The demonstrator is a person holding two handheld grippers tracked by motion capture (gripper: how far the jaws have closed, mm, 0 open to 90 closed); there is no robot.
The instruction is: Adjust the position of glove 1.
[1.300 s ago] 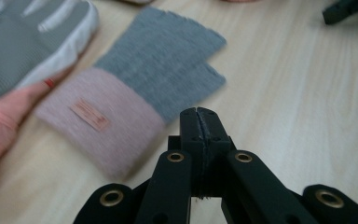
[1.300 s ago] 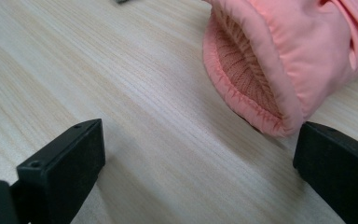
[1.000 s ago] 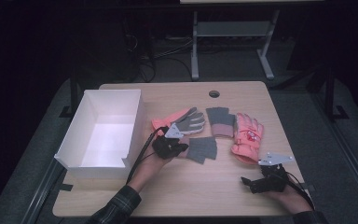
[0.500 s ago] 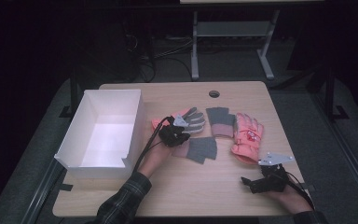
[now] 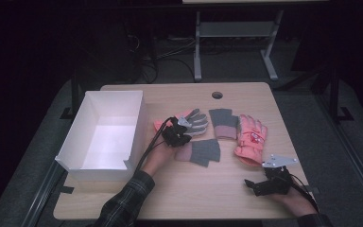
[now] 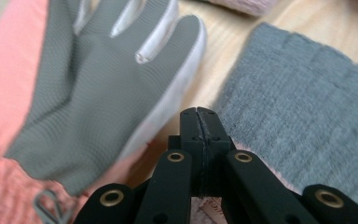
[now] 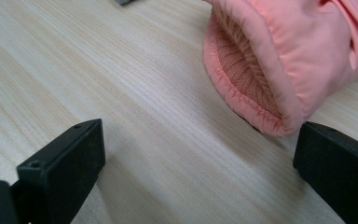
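Left tool (image 6: pixel 199 114) shut, empty, tips between grey-palmed glove (image 6: pixel 102 88) and grey knit mitt (image 6: pixel 303 107). Right tool (image 7: pixel 196 158) wide near pink glove (image 7: pixel 284 56). No legible writing.

Grey-palmed glove (image 6: pixel 98 88), blurred, fingertips cut off at top edge; pink ski glove (image 7: pixel 279 60) cropped beyond its cuff; knit glove (image 6: pixel 303 121) partly cropped.

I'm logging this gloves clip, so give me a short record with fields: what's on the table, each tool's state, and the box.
table: light wood
gloves: grey-palmed pink glove, two grey knit gloves, pink padded glove
left tool: shut, at the nearer knit glove's pink cuff; grip not clear
right tool: open, by the padded glove's cuff
white box: nothing inside
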